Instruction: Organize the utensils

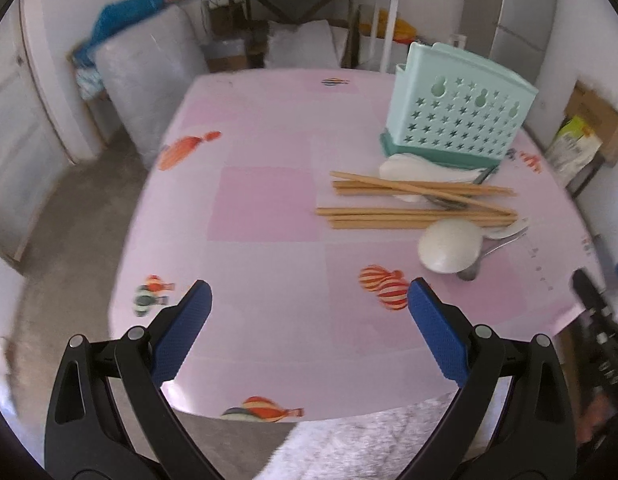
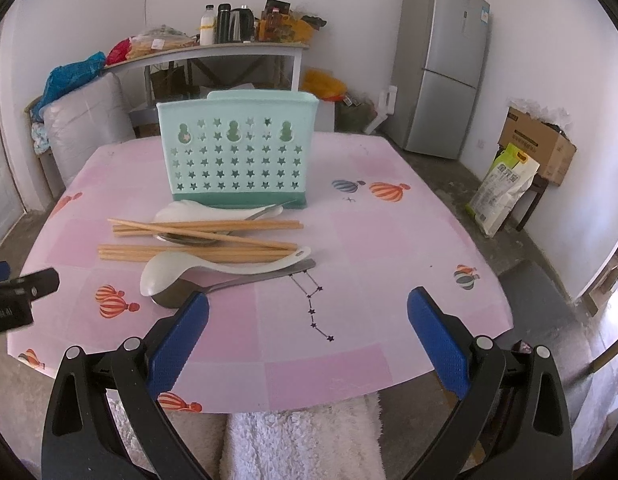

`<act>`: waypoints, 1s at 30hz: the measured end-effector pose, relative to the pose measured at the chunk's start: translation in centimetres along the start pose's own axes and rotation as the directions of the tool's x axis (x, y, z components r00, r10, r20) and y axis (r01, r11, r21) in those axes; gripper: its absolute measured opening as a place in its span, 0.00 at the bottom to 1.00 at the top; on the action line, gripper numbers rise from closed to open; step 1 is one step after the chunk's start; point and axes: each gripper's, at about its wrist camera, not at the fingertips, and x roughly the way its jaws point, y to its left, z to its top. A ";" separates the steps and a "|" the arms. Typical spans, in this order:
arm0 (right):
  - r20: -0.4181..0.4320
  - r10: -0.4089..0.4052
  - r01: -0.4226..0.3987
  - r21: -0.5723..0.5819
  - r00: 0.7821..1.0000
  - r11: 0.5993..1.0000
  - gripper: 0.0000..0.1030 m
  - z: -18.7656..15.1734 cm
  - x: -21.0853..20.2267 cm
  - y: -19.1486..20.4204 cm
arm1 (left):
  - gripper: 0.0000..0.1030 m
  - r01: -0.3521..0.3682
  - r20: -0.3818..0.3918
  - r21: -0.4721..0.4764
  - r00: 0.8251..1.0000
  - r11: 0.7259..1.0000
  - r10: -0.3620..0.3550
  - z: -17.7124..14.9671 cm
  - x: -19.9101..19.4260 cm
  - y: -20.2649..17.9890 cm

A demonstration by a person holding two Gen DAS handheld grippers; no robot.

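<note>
A mint green utensil holder (image 2: 235,154) with star holes stands upright on the pink table (image 2: 349,240); it also shows in the left wrist view (image 1: 457,108). In front of it lie several wooden chopsticks (image 2: 205,236), two white plastic spoons (image 2: 213,266) and metal spoons (image 2: 229,286), piled together. The same pile of chopsticks (image 1: 417,204) and a white spoon (image 1: 449,250) shows in the left wrist view. My left gripper (image 1: 309,304) is open and empty over the table's near left. My right gripper (image 2: 309,312) is open and empty, just short of the pile.
A fluffy white seat cover (image 2: 301,440) lies below the table's near edge. A grey fridge (image 2: 441,68), a cardboard box (image 2: 537,144) and a sack (image 2: 505,188) stand to the right. A cluttered side table (image 2: 213,52) is behind.
</note>
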 end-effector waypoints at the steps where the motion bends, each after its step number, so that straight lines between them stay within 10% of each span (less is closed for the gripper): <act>1: -0.003 0.004 -0.004 -0.001 1.000 1.000 0.94 -0.1 0.2 0.0 | 0.92 0.023 0.003 -0.011 1.000 1.000 -0.023 0.1 0.1 0.1; 11: 0.003 0.093 -0.093 0.024 0.996 0.995 0.94 -1.2 2.0 -1.5 | 0.92 0.247 -0.014 -0.052 0.969 0.968 -0.248 1.1 1.8 -1.5; 16: -0.039 0.116 -0.113 0.058 0.993 0.992 0.94 -1.4 3.7 -2.1 | 0.92 0.188 0.055 0.239 0.977 0.953 -0.207 0.0 2.0 -5.8; 22: -0.081 0.121 -0.115 0.075 0.989 0.991 0.94 -1.5 5.5 -2.2 | 0.67 -0.016 0.151 0.572 0.985 0.820 -0.087 -2.5 3.7 -10.6; 30: -0.126 0.126 -0.116 0.088 0.984 0.989 0.94 -1.4 7.4 -2.4 | 0.27 -0.072 0.161 0.706 0.985 0.705 -0.061 -3.6 5.6 -11.9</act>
